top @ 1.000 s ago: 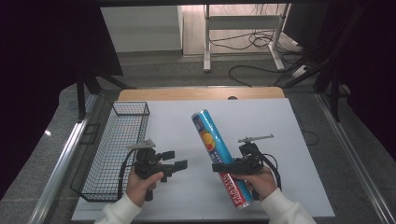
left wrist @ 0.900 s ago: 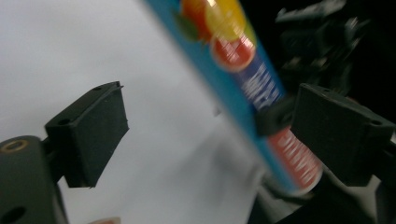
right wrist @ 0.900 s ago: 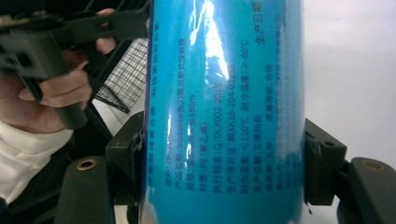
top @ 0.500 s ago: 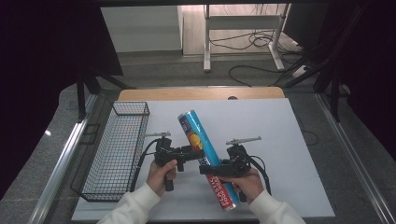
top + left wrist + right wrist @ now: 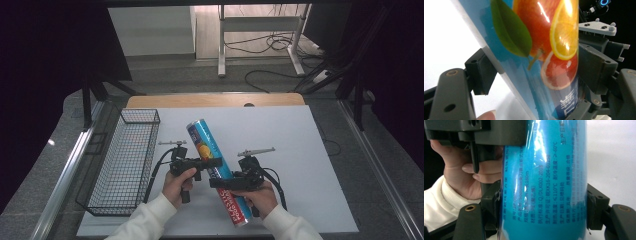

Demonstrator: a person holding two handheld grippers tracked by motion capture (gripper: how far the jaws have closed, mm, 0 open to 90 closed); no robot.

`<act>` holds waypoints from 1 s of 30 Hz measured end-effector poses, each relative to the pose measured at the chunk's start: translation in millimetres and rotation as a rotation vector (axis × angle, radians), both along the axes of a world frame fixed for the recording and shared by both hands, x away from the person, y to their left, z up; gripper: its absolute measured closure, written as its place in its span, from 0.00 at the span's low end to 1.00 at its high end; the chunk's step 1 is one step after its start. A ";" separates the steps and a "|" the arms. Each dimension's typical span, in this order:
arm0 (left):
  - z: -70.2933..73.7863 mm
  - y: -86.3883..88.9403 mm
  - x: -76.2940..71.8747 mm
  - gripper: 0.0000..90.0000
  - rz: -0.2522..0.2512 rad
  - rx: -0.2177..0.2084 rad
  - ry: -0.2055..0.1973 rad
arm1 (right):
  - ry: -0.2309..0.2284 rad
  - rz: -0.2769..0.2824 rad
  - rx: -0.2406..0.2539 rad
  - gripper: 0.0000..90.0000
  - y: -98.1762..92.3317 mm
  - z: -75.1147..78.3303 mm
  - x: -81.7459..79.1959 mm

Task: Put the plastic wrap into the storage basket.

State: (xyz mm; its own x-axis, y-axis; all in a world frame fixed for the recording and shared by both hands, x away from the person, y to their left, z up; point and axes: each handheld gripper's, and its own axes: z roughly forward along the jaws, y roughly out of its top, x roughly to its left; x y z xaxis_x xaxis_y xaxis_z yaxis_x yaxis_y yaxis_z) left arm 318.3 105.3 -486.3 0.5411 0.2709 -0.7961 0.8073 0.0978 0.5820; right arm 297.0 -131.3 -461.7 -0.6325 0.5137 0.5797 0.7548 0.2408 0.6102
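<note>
The blue tube (image 5: 216, 172) with its orange-fruit print lies slantwise above the white table (image 5: 300, 150), to the right of the wire basket (image 5: 125, 160), its silver cap pointing to the table's far edge and its red end toward the person. The right gripper (image 5: 220, 183) is clamped across the tube's lower half, both pads tight on the blue wrap. The left gripper (image 5: 212, 162) comes in from the basket side just above it, its jaws having just been closing, and they now press on the tube at the fruit picture.
</note>
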 end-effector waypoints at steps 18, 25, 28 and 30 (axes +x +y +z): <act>-1.8 6.7 -0.7 0.32 0.004 -0.003 0.038 | -0.028 0.008 -0.030 0.35 11.6 -9.2 -4.4; -6.7 6.1 0.9 0.25 0.000 -0.026 0.076 | -0.035 -0.020 -0.048 0.36 12.5 -5.4 -3.5; -7.8 5.4 1.1 0.23 -0.023 -0.045 0.083 | -0.020 -0.021 -0.030 0.36 11.8 -6.3 -2.2; -8.8 1.5 0.2 0.20 -0.056 -0.054 0.093 | -0.025 -0.026 -0.015 0.36 11.4 -5.7 -1.5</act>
